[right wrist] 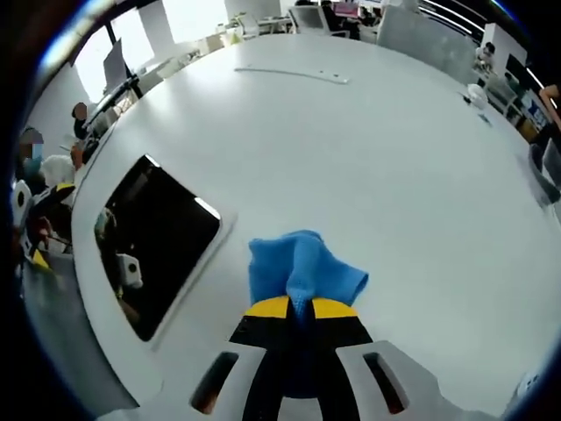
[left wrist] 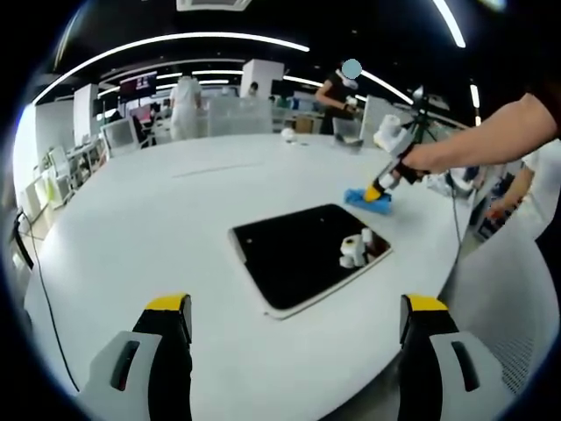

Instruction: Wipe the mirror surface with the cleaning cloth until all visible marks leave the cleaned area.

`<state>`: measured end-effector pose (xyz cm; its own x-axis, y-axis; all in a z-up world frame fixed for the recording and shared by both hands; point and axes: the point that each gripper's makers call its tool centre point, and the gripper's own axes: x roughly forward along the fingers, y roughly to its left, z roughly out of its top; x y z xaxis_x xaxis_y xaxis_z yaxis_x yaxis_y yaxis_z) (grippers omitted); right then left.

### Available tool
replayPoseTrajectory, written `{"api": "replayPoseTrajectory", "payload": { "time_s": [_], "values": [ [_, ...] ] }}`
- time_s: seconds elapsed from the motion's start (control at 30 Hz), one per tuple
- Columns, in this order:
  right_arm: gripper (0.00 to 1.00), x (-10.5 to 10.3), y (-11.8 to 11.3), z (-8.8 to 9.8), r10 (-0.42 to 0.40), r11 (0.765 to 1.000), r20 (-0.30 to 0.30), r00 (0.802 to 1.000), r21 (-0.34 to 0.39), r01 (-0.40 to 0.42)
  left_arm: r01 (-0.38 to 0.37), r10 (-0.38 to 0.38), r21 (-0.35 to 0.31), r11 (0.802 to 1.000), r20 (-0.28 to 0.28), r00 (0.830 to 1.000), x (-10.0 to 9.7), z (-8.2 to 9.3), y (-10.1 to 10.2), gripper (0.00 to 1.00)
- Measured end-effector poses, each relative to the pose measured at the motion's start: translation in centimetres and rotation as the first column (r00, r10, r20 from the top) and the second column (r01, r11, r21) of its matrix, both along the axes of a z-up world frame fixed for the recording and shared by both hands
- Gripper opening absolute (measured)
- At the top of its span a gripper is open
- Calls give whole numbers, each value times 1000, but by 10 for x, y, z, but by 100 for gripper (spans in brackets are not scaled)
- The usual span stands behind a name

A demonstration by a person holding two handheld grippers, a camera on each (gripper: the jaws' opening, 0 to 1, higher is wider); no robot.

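- Mirror (left wrist: 302,254) lies flat on the white tabletop (left wrist: 175,219) — rounded rectangle, dark glossy glass in a thin pale frame. In the left gripper view its long axis runs diagonally, from near-left to far-right, with one corner toward the camera.
- Mirror surface reflects a small white shape near its far-right corner; whether any marks are on it I cannot tell.
- In the right gripper view the mirror (right wrist: 153,250) sits left of the cloth, near the tabletop's (right wrist: 368,158) edge, long axis running up-left to down-right in frame.
- Cleaning cloth (right wrist: 302,267) — blue, soft, bunched into a crumpled wad, no clear long axis. It rests on the tabletop just beside the mirror's frame, not on the glass.
- Right claw (right wrist: 301,309): yellow-tipped black jaws pressed together, pinching a fold of the cloth.
- In the left gripper view the same right claw (left wrist: 379,189) shows beyond the mirror's far corner, tilted down onto the blue cloth (left wrist: 364,199), held by a person's hand (left wrist: 421,160) and bare forearm.
- Left claw (left wrist: 298,307): jaws spread wide, holding nothing, above the tabletop on the near side of the mirror.
- Tabletop is smooth, matte white, large, with a curved edge.
- Background: open office, people standing far off.
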<state>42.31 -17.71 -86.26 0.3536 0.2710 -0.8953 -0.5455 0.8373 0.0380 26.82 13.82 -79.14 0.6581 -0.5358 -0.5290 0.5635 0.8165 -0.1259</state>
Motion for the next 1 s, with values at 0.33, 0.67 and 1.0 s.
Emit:
{"api": "replayPoseTrajectory", "payload": {
  "time_s": [0.33, 0.67, 1.0],
  "values": [
    [8, 3, -2, 0, 60, 998, 14, 998, -12, -60, 0, 0, -2, 1000, -2, 1000, 1, -2, 1, 99],
    [30, 6, -4, 2, 82, 997, 45, 996, 4, -82, 0, 0, -2, 1000, 0, 1000, 2, -3, 1, 99],
    [50, 6, -3, 9, 52, 998, 58, 997, 35, -54, -3, 3, -2, 1000, -1, 1000, 1, -1, 0, 99]
  ]
}}
